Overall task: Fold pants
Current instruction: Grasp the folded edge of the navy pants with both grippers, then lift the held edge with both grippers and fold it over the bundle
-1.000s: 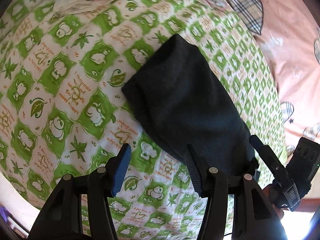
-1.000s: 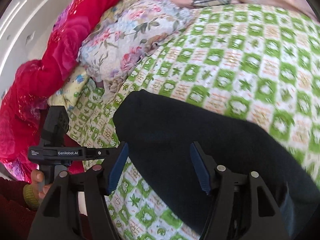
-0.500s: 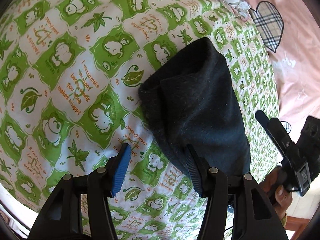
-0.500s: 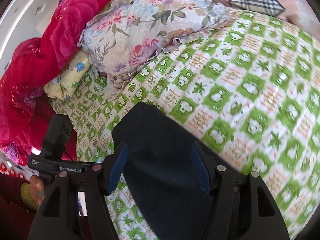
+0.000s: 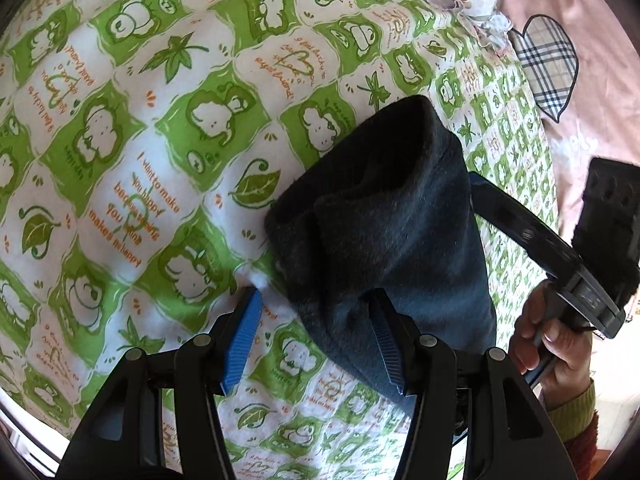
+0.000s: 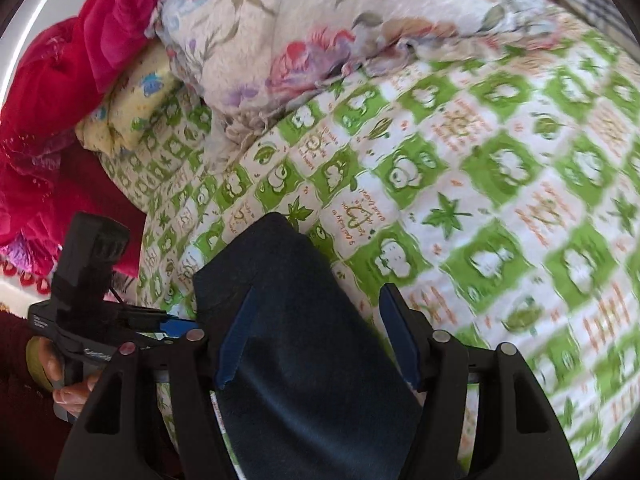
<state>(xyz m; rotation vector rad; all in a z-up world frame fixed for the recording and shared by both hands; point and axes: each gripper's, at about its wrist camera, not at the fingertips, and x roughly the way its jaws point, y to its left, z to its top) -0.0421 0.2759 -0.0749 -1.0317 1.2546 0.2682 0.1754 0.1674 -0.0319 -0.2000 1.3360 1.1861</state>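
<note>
While both tongs sit spread, nothing is pinched. Pants [image 5: 392, 216], dark, folded into a compact bundle, lie on bed w/ green-white checked sheet [image 5: 120, 152]. Left wrist view: left tongs [image 5: 316, 336] at 6 o'clock, right finger [image 5: 386, 344] on bundle's near edge, left finger over sheet. Right tongs [image 5: 532, 240] come in from 3 o'clock, tip behind bundle, contact unclear. Right wrist view: right tongs [image 6: 318, 336] straddle pants [image 6: 296, 320], fabric between fingers but gap wide. Floral pillow [image 6: 320, 32] at 12, red blanket [image 6: 64, 92] at 10.
</note>
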